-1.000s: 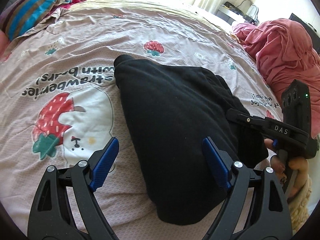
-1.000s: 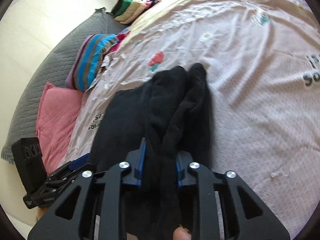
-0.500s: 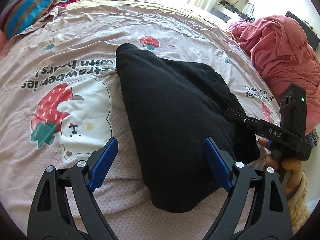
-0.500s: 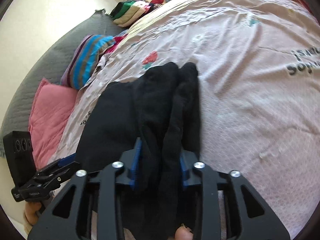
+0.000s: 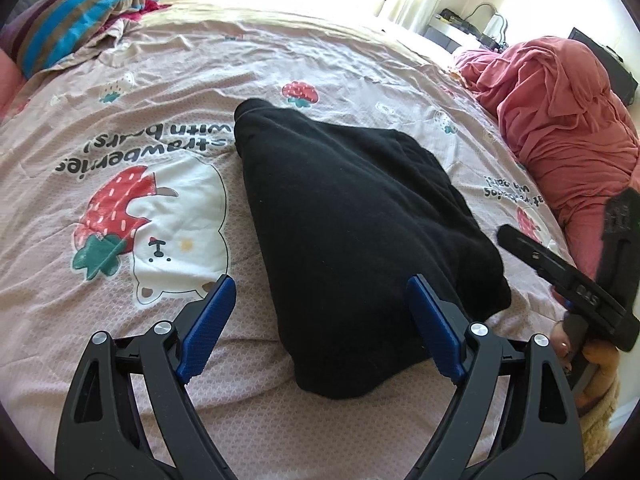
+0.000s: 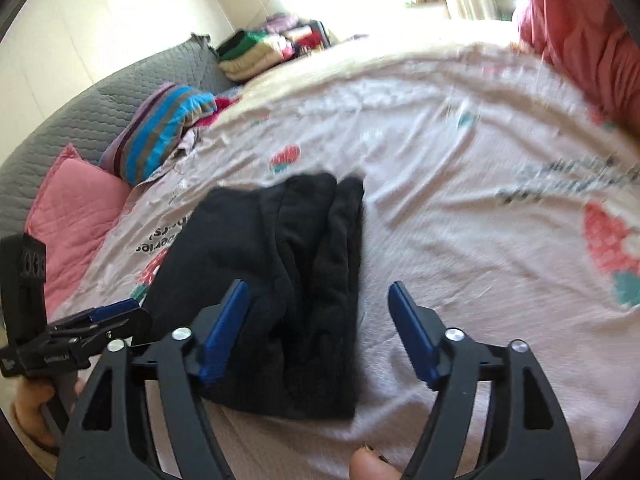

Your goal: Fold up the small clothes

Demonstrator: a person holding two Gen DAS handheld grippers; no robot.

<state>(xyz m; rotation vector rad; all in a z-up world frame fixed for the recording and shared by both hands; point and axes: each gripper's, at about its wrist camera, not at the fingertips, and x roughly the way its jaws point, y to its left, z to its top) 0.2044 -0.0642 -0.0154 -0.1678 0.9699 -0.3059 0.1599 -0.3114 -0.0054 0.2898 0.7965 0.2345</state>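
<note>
A black garment point(image 5: 352, 232) lies folded into a long narrow shape on the pink strawberry bedspread point(image 5: 160, 392); it also shows in the right wrist view point(image 6: 280, 280). My left gripper point(image 5: 320, 320) is open and empty, its fingers straddling the garment's near end just above it. My right gripper point(image 6: 320, 332) is open and empty, lifted off the garment's edge; it shows at the right of the left wrist view point(image 5: 560, 276), clear of the cloth.
A heap of red-pink clothes point(image 5: 560, 120) lies at the bed's right side. A striped pillow point(image 5: 68, 12), a pink pillow point(image 6: 72, 216) and a grey headboard point(image 6: 80, 112) are at the left. Folded clothes point(image 6: 260, 48) are stacked at the far end.
My right gripper, shut on the garment's folded edge, has opened, let it go and pulled back and up. The garment now rests flat. My left gripper stayed open and hardly moved.
</note>
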